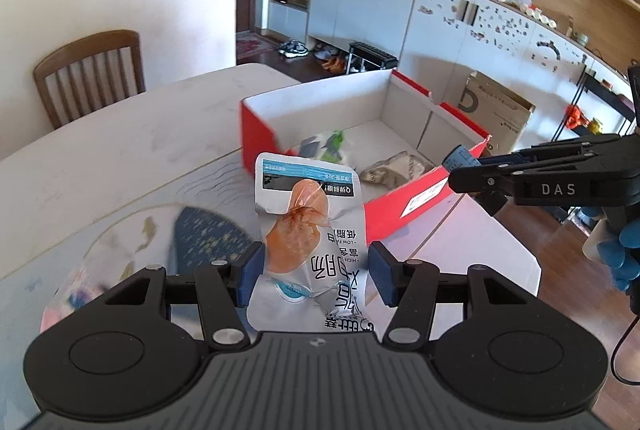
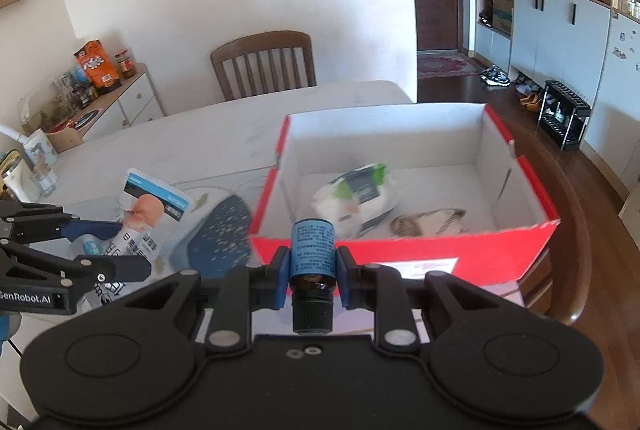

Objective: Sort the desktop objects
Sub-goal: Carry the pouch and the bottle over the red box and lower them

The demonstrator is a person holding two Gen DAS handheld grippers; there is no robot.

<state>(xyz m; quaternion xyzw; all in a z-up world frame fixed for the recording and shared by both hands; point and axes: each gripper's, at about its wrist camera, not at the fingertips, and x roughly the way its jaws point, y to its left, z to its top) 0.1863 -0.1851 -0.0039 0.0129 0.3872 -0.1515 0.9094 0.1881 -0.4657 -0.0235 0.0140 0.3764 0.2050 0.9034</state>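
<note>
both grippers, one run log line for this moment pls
left gripper: shut on snack packet | right gripper: shut on small bottle | red box: two items inside

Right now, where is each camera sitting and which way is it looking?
Left wrist: rides on the left gripper, looks forward over the snack packet toward the red box; the right gripper and a blue-gloved hand show.
Right wrist: rides on the right gripper, looks over the small bottle into the red box; the left gripper shows.
Both share the box, packet and wooden chair.
</note>
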